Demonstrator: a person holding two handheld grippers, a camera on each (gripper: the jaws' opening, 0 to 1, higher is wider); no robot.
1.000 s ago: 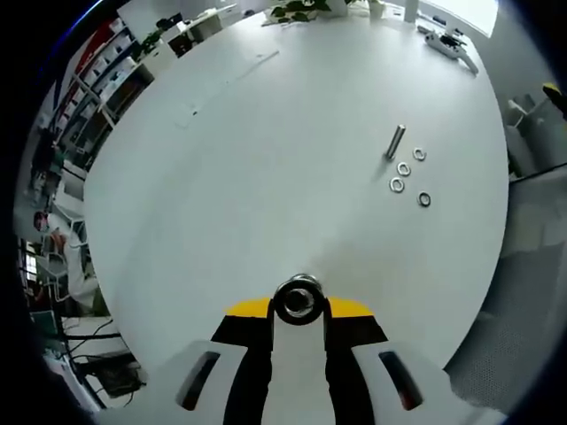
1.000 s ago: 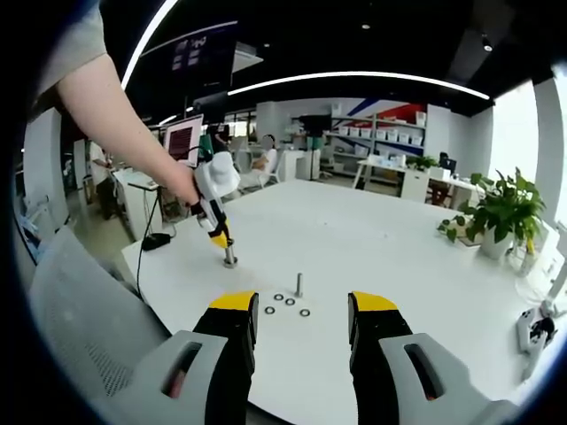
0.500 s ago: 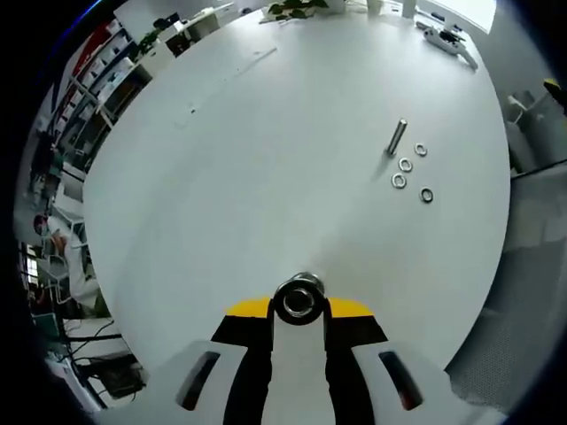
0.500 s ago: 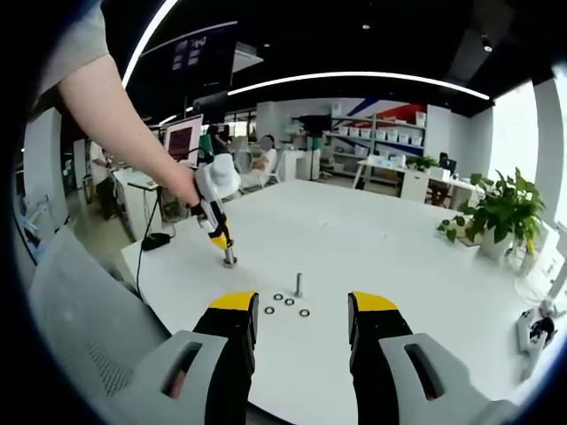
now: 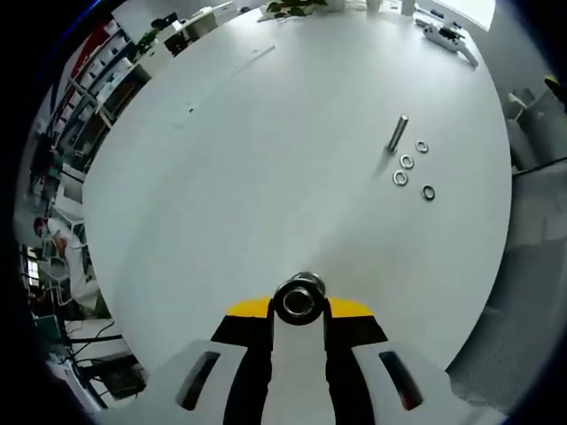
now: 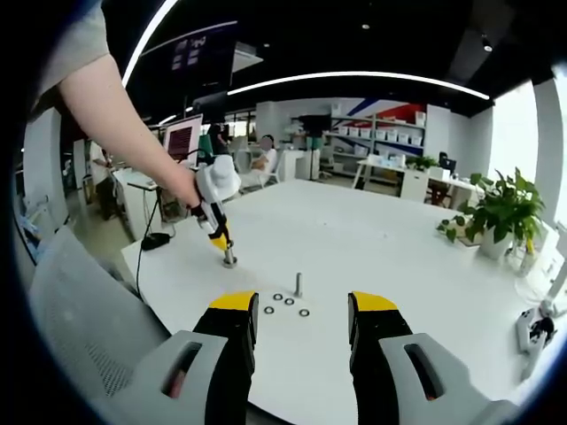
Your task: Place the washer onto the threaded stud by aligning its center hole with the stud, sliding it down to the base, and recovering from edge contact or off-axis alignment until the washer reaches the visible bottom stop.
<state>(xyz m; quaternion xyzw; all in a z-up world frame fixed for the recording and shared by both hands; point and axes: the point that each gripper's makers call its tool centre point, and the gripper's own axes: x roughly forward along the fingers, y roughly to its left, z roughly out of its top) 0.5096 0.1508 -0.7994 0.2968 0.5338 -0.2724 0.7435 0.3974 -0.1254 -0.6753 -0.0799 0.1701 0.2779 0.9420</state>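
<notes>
**My left tool holds a metal piece, the washers lie by the stud**

My left tool is closed tight on a short round metal piece. I see its round top between the yellow tips. In the right gripper view, that tool points down and the piece touches the white table near its left edge. A hand holds it from above.

My right tool is wide apart with nothing in it. It hangs over the near edge of the table.

The threaded stud stands up straight on the table. Four washers lie flat just beside it, on the side nearer to me. In the left gripper view, the stud and washers sit toward the right edge of the table, well apart from my left tool.

A green plant stands at the far right edge.
</notes>
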